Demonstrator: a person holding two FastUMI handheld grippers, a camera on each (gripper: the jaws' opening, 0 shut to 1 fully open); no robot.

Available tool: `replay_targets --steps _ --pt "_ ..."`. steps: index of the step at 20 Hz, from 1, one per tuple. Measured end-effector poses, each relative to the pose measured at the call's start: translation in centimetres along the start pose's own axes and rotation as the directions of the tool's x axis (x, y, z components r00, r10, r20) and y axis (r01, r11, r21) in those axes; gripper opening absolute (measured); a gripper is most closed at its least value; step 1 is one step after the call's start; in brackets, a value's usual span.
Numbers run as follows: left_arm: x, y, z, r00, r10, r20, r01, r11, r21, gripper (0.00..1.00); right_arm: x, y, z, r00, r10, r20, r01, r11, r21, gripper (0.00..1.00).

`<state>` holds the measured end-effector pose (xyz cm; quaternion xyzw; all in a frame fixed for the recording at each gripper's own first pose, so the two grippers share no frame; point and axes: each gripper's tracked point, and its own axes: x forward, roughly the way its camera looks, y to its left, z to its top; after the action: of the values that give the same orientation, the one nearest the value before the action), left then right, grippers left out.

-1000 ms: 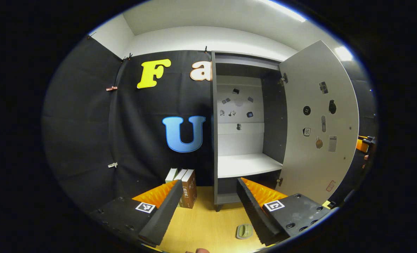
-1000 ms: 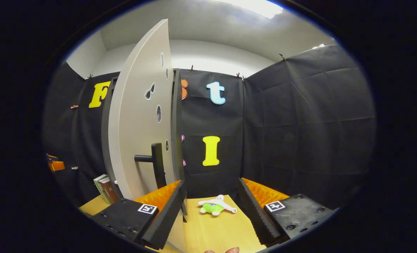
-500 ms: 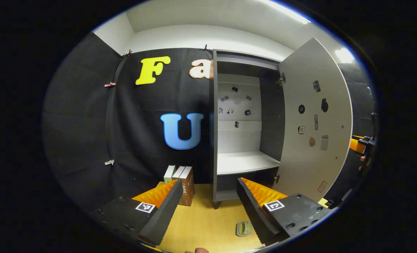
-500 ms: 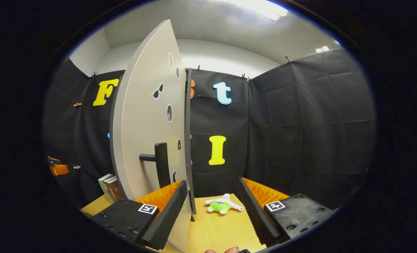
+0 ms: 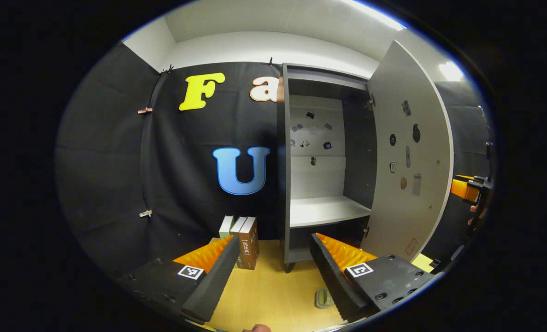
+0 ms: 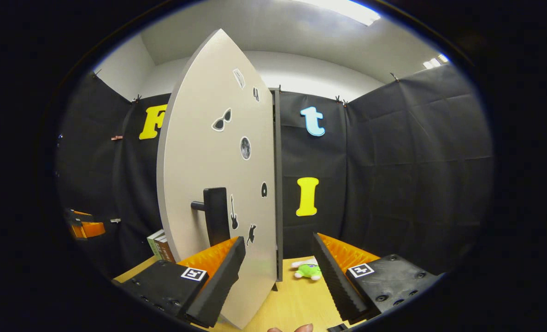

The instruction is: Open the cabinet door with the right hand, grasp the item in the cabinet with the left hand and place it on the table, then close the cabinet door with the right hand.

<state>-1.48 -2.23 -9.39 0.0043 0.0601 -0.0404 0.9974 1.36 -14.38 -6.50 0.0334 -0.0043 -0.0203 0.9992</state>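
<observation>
Cabinet door [image 6: 218, 184]: partly open. Right gripper [image 6: 278, 272]: fingers spread, empty, beside handle [image 6: 215, 221]. Left gripper [image 5: 273, 272]: fingers spread, empty, over table [image 5: 264, 295].

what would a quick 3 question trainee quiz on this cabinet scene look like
1. True or false: the cabinet door stands open.
2. Multiple choice: where do the books stand? A) on the cabinet shelf B) on the table, left of the cabinet C) on top of the cabinet
3. Fill in: in the right gripper view, the dark handle sticks out of the door's ____ face.

Key: 1 true. 2 B. 3 outer. The left gripper and the right gripper are both open and hold nothing.
</observation>
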Motion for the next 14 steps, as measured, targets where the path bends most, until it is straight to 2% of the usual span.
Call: replay_targets --steps 7,10,14 --pt "0.2 -0.2 -0.2 0.998 -0.06 -0.006 0.06 0.998 -0.012 0.97 1.8 6.3 -0.7 0.996 0.09 -0.006 -0.09 0.996 0.007 0.95" --pt "0.3 0.9 -0.1 0.999 -0.044 -0.003 0.044 0.999 0.004 0.99 2.8 9.3 -0.7 0.99 0.142 -0.006 -0.142 0.99 0.019 0.95" --pt "0.7 1.7 -0.2 0.999 -0.033 -0.002 0.033 0.999 0.008 0.97 4.6 12.9 -0.8 0.98 0.2 -0.002 -0.2 0.98 0.015 0.95"
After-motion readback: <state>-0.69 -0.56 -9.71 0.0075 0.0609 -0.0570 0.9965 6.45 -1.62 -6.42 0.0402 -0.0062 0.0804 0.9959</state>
